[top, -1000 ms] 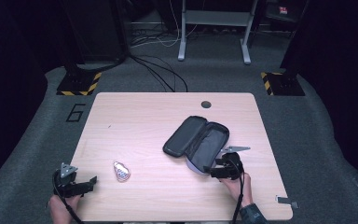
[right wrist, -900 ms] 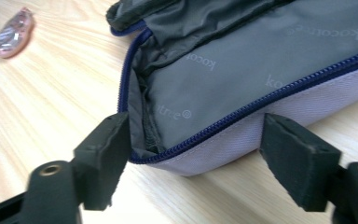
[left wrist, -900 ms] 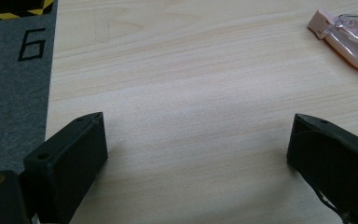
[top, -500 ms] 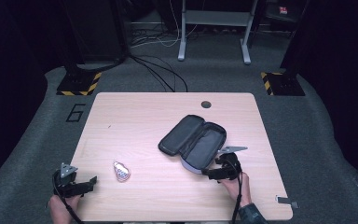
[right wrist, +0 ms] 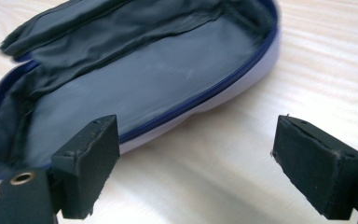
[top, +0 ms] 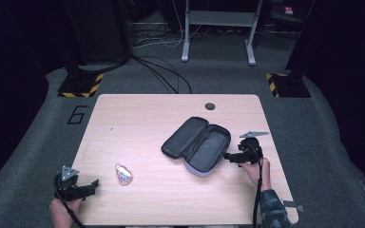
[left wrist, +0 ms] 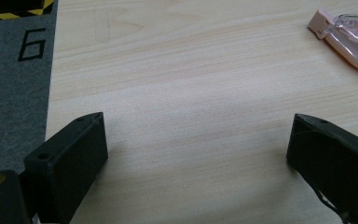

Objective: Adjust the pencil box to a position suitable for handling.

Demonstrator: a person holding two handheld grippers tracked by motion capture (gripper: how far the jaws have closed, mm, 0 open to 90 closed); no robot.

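A zipped case [top: 197, 146] is lying open on the desk [top: 147, 118]. The right gripper [top: 229, 156] is sitting just beside it, jaws spread wide and holding nothing. The left gripper [top: 93, 186] is resting near a small pink packet [top: 123, 174], jaws likewise wide.

**Both tongs gaping, hands low at the near edge**

The person's left hand [top: 61, 209] is coming in from the bottom left of the high view, gripping the left tongs [top: 91, 185], which are pointing to the right with a grey three-cornered plate sitting on top. In the left gripper view, its two black jaws are standing wide apart with nothing between them.

The right hand [top: 253, 167] is reaching up from the bottom right, a patterned sleeve [top: 270, 209] covering the forearm and a cable trailing back along it. It is holding the right tongs [top: 226, 156], pointing left. In the right gripper view, those jaws are likewise spread wide, gripping nothing.
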